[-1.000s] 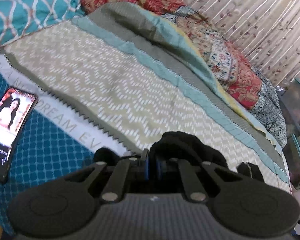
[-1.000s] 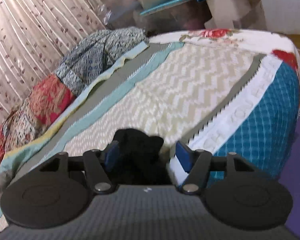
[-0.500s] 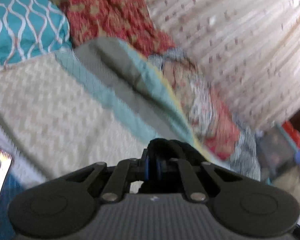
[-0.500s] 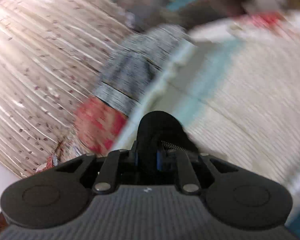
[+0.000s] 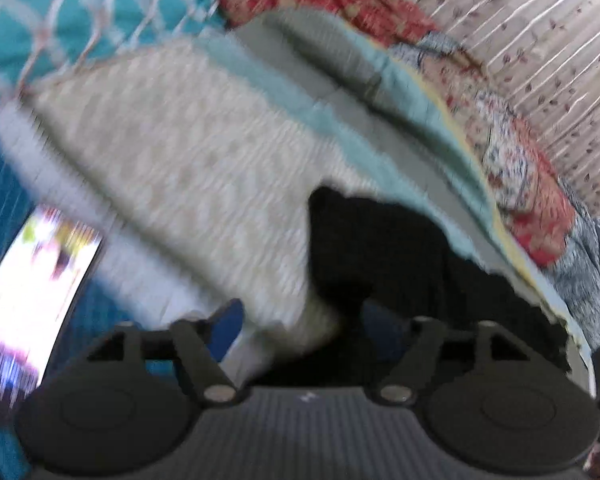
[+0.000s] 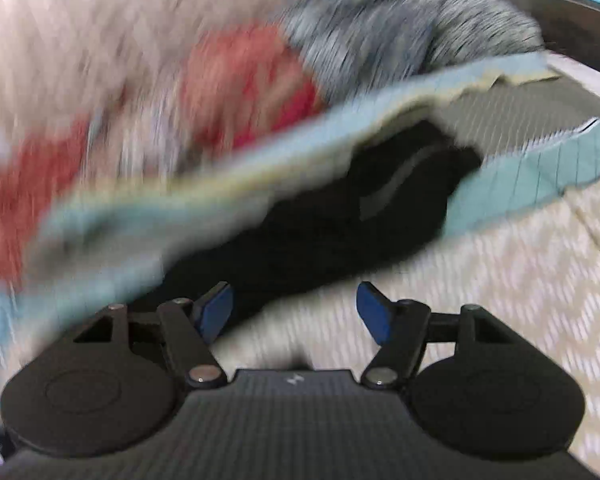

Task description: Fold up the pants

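Plainly one pair of black pants (image 5: 384,248), lying crumpled on the bed's chevron-patterned cover (image 5: 188,168), partly over its pale teal band (image 5: 432,152) toward the far side. Two hand-held grippers, one per view, each with two blue-padded fingers. One phone (image 5: 32,288) with a lit screen, lying on the blue part of the bedspread at the left edge of the left wrist view, well apart from the pants. One teal pillow (image 5: 60,12) with white lattice lines at the head of the bed; a row of red and blue floral bedding (image 5: 512,184) heaped along the far edge against a pleated curtain (image 5: 540,40) with small leaf prints.

Left hand-held gripper (image 5: 304,320): pointing down at a slant, jaws opening and already wide, nothing pressed between the pads; pants just ahead, their dark cloth covering the right finger from view, bare cover in front of the left finger (image 5: 226,326).

Right hand-held gripper (image 6: 296,312): also slanted downward, jaws opening, wide apart, gripping nothing; only chevron cover between the pads, pants (image 6: 340,216) just beyond the fingertips, nearest the left pad (image 6: 216,312). Both views heavily smeared by motion blur, so fine folds of the pants impossible to make out.
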`<state>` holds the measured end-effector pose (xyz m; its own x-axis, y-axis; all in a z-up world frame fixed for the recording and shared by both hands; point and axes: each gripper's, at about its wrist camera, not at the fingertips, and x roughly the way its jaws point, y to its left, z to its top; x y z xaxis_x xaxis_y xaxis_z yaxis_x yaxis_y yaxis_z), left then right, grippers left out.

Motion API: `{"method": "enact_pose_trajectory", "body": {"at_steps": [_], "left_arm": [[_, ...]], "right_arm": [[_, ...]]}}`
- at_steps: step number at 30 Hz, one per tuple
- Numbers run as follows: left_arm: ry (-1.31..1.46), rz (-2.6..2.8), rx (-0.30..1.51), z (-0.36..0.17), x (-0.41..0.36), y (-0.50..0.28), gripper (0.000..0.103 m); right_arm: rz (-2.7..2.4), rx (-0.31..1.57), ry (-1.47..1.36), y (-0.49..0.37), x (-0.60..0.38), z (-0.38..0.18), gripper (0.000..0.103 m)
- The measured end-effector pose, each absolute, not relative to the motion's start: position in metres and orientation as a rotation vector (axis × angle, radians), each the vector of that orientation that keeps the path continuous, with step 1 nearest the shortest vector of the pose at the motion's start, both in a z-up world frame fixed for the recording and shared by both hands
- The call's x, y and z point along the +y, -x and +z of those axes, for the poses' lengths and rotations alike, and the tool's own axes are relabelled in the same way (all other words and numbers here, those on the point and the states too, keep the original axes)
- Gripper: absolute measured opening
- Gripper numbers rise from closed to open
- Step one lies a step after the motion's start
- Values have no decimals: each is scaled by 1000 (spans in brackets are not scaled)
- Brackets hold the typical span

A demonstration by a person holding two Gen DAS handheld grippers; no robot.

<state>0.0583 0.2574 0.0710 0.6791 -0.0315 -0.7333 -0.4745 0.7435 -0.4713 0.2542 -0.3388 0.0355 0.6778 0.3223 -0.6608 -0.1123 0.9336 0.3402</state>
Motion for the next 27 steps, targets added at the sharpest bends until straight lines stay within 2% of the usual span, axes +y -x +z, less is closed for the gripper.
{"method": "enact_pose_trajectory", "body": {"at_steps": [3, 4, 5, 6, 7, 8, 9, 10, 11, 12, 15, 19, 20, 21, 22, 24, 25, 26, 27], "left_arm": [[777, 224, 828, 56, 253, -26, 95], [802, 202, 850, 48, 251, -22, 95], [819, 183, 871, 42, 247, -21, 95], [827, 172, 890, 37, 240, -22, 91], [822, 165, 899, 34, 233, -25, 87], [813, 152, 895, 33, 227, -28, 73], [806, 129, 891, 31, 222, -32, 51], [811, 116, 895, 30, 218, -37, 42], [828, 106, 898, 30, 215, -40, 21], [842, 91, 888, 31, 213, -42, 9], [823, 87, 846, 41, 206, -40, 9], [858, 87, 847, 41, 205, -40, 9], [863, 97, 849, 40, 205, -40, 9], [863, 110, 853, 40, 206, -40, 12], [862, 126, 856, 40, 206, -40, 14], [862, 143, 871, 37, 207, -40, 26], [865, 150, 877, 36, 207, -39, 29], [867, 152, 883, 35, 210, -39, 38], [865, 155, 884, 35, 208, -38, 51]], "right_arm": [[289, 881, -248, -225, -335, 13, 70], [288, 917, -235, -215, -333, 4, 69], [269, 942, -216, -208, -331, 2, 44], [226, 939, -202, -200, -331, 0, 12], [221, 926, -260, -195, -339, 3, 12], [212, 898, -369, -188, -354, 10, 11], [184, 850, -453, -178, -369, 21, 11], [136, 781, -507, -166, -385, 36, 11], [82, 695, -554, -151, -404, 56, 11], [40, 612, -599, -137, -421, 75, 11], [-118, 387, -663, -102, -466, 134, 11], [-249, 358, -545, -129, -466, 166, 16], [-276, 382, -501, -145, -461, 163, 23], [-300, 424, -435, -168, -453, 155, 48], [-313, 479, -361, -188, -447, 139, 58], [-386, 555, -219, -202, -442, 106, 58], [-435, 601, -189, -200, -447, 89, 58], [-445, 619, -234, -189, -456, 78, 58], [-414, 605, -336, -170, -467, 69, 58]]}}
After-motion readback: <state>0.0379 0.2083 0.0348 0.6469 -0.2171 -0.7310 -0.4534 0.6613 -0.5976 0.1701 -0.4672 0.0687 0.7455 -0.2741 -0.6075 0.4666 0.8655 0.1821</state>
